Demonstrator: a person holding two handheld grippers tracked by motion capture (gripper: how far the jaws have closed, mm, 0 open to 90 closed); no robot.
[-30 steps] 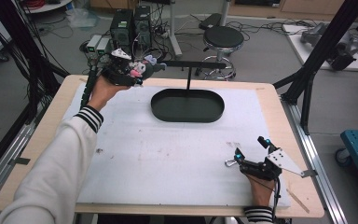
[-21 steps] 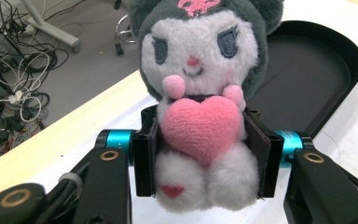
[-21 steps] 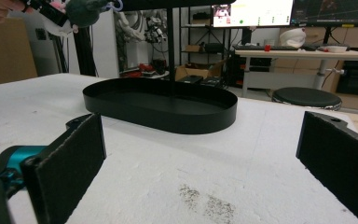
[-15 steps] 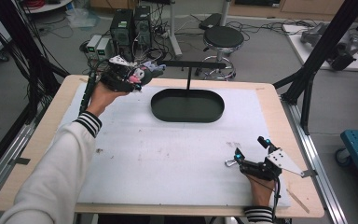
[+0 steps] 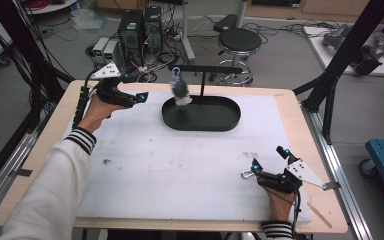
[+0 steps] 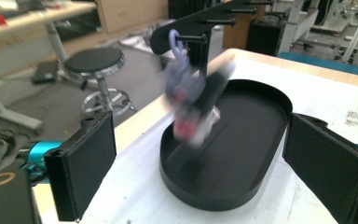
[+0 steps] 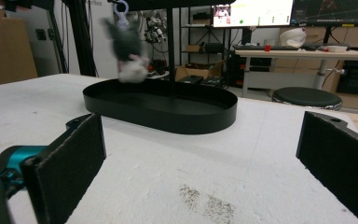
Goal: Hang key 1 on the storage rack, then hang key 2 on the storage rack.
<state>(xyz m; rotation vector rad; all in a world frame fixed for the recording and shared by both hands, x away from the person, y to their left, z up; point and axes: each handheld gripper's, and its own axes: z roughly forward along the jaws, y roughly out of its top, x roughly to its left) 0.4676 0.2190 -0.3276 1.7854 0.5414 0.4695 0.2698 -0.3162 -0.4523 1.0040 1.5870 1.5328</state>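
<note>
Left claw [image 5: 139, 96] spread wide, empty, just short of the small grey-and-white plush keychain [image 5: 181, 92]. It hangs by its lilac loop [image 6: 175, 39] from a peg of the black metal hanger rack [image 5: 207, 68], above the black oval tray [image 5: 215, 121]. Plush looks blurred, probably swinging; risk: loop slips off the peg end. Right claw [image 5: 268, 162] spread, idle on the tabletop [image 5: 180, 175], well apart.

White sleeve [image 5: 45, 200], striped black cuff [image 5: 82, 140]
</note>
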